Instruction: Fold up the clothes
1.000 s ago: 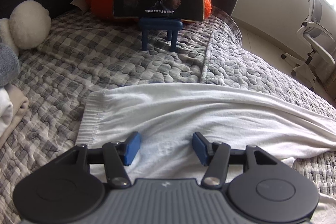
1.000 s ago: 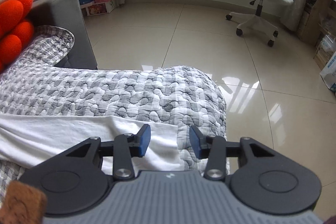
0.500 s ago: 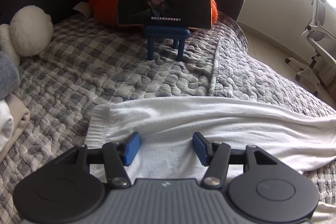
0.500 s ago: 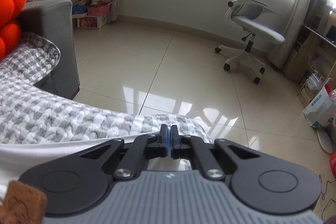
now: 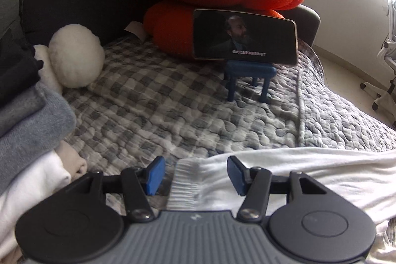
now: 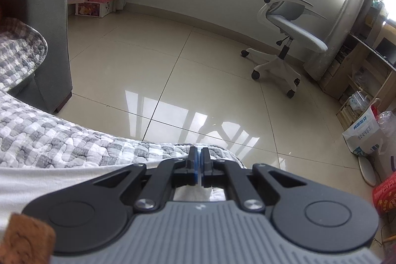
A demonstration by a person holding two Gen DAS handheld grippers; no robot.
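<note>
White garment (image 5: pixel 309 172) lay stretched along the quilt's (image 5: pixel 198 120) near edge; my right gripper (image 6: pixel 198 166) pinched its far end taut, my left gripper (image 5: pixel 194 173) spread over the ribbed end to grab.

Left wrist view faces sofa back; right faces floor; both share quilt (image 5: pixel 173 115).

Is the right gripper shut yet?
Shut. The right gripper shows its blue pads pressed together; whether the white garment is pinched, cannot tell.
</note>
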